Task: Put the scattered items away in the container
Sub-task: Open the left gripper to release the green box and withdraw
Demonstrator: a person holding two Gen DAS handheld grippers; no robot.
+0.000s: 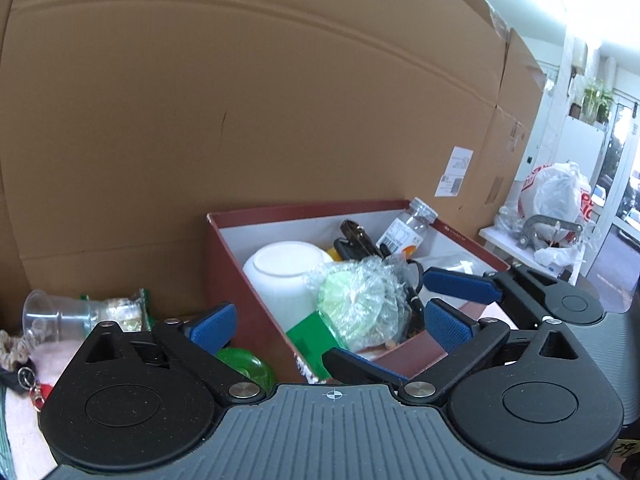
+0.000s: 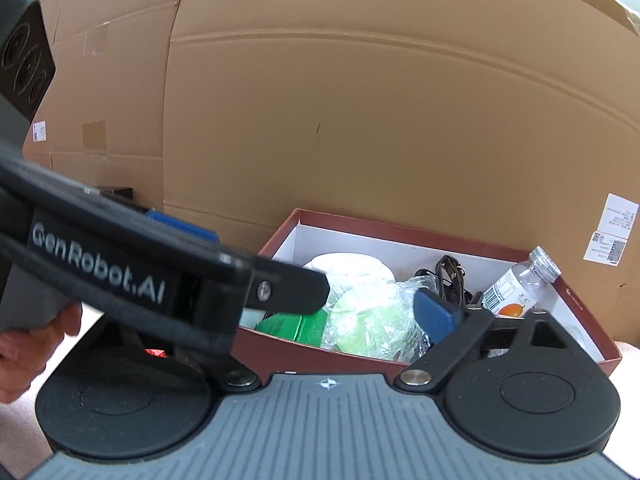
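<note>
A red-brown box [image 1: 240,280] with a white inside holds a white bowl [image 1: 286,268], a bag-wrapped green item [image 1: 356,300], a green packet [image 1: 310,336], a clear bottle [image 1: 408,228] and dark items. My left gripper [image 1: 332,326] is open and empty, its fingers astride the box's near left corner. My right gripper [image 1: 404,320] enters from the right, open over the box's near wall. In the right wrist view the box [image 2: 400,236] lies ahead, and my right gripper [image 2: 344,312] is open and empty, its left finger hidden behind the left gripper's body [image 2: 120,264].
Left of the box lie a clear plastic cup [image 1: 56,312], a snack packet [image 1: 124,312], a green round item [image 1: 248,368], a keyring [image 1: 32,380] and cloth. A tall cardboard wall [image 1: 260,100] stands right behind. A white side table with plastic bags [image 1: 556,200] is at the right.
</note>
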